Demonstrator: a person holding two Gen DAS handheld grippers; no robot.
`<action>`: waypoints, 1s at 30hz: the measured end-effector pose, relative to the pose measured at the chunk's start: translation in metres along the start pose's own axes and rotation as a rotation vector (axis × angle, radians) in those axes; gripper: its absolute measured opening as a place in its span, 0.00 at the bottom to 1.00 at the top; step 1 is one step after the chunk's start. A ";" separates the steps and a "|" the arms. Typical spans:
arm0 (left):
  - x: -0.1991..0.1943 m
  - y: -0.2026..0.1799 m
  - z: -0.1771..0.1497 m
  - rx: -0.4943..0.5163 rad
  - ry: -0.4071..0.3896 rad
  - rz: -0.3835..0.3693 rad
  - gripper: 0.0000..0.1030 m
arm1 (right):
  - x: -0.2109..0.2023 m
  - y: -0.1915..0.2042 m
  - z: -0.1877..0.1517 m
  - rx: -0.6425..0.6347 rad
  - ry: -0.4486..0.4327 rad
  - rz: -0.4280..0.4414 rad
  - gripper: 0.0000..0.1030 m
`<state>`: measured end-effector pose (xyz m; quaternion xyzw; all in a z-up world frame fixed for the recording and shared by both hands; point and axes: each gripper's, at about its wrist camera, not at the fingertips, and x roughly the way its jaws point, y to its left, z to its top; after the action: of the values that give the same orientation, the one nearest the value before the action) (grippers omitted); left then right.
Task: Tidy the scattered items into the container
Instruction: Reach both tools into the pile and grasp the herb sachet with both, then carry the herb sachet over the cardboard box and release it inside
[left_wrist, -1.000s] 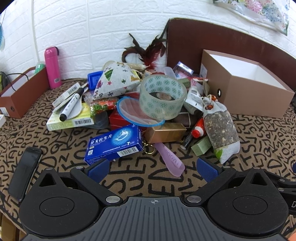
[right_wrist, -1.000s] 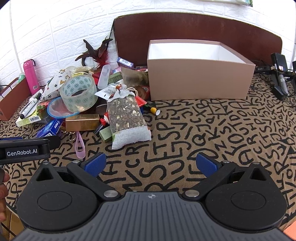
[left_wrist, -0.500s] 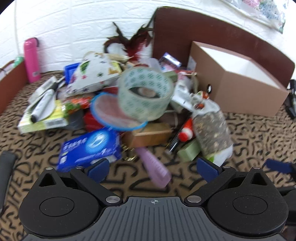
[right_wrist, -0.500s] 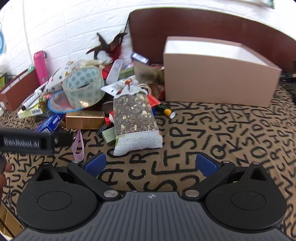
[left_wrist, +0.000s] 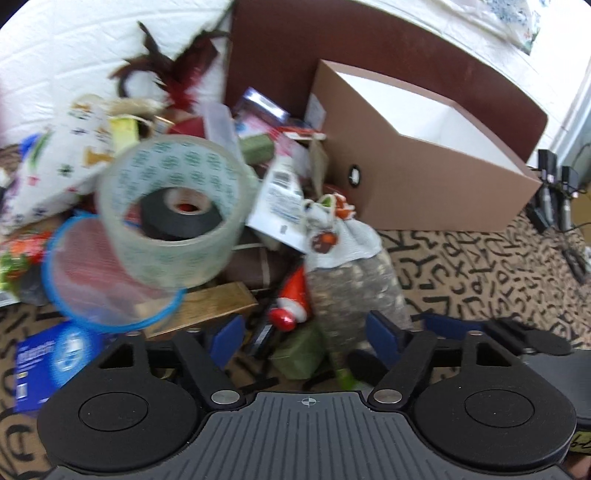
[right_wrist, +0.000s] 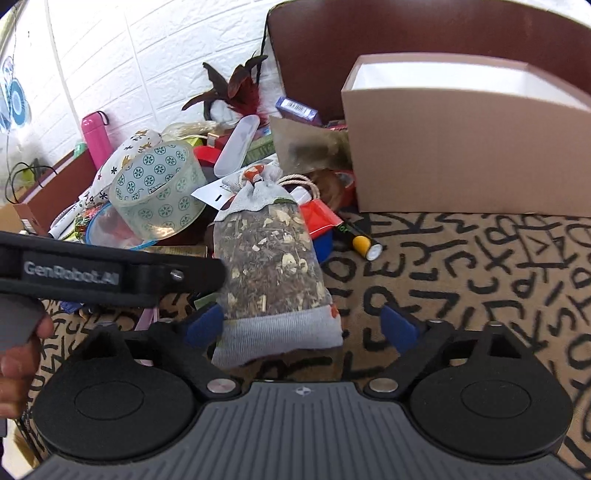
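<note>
A heap of scattered items lies left of the brown box with white inside (left_wrist: 424, 173) (right_wrist: 461, 140). A herb sachet (right_wrist: 269, 273) (left_wrist: 354, 288) lies at the heap's near edge. My right gripper (right_wrist: 301, 328) is open with the sachet's lower end between its fingers. My left gripper (left_wrist: 304, 334) is open, low over a green block (left_wrist: 299, 354) and a red bottle (left_wrist: 293, 302) beside the sachet. Its body shows in the right wrist view (right_wrist: 110, 273). A patterned tape roll (left_wrist: 170, 206) (right_wrist: 159, 192) tops the heap.
A gold box (left_wrist: 207, 306), a blue-rimmed lid (left_wrist: 99, 288) and a blue medicine box (left_wrist: 51, 362) lie at the left. A yellow-tipped marker (right_wrist: 360, 240) lies by the container. A pink bottle (right_wrist: 96, 136) stands at the wall. The cloth has black letters (right_wrist: 480, 277).
Both grippers have moved forward and down into the heap. The right gripper now straddles the sachet; the left has shifted right towards the sachet and green block.
</note>
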<state>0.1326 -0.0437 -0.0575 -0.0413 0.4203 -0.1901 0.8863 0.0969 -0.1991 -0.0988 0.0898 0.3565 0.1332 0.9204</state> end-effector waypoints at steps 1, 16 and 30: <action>0.002 0.000 0.001 0.000 0.002 -0.022 0.70 | 0.003 -0.002 0.001 0.006 0.001 0.024 0.82; 0.015 0.001 -0.001 -0.046 0.047 -0.126 0.49 | 0.014 -0.002 0.002 0.008 0.004 0.064 0.69; -0.014 -0.035 -0.027 -0.020 0.063 -0.200 0.38 | -0.038 0.009 -0.023 -0.017 -0.007 -0.004 0.59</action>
<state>0.0936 -0.0689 -0.0569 -0.0860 0.4434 -0.2748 0.8488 0.0523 -0.2011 -0.0896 0.0817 0.3525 0.1342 0.9225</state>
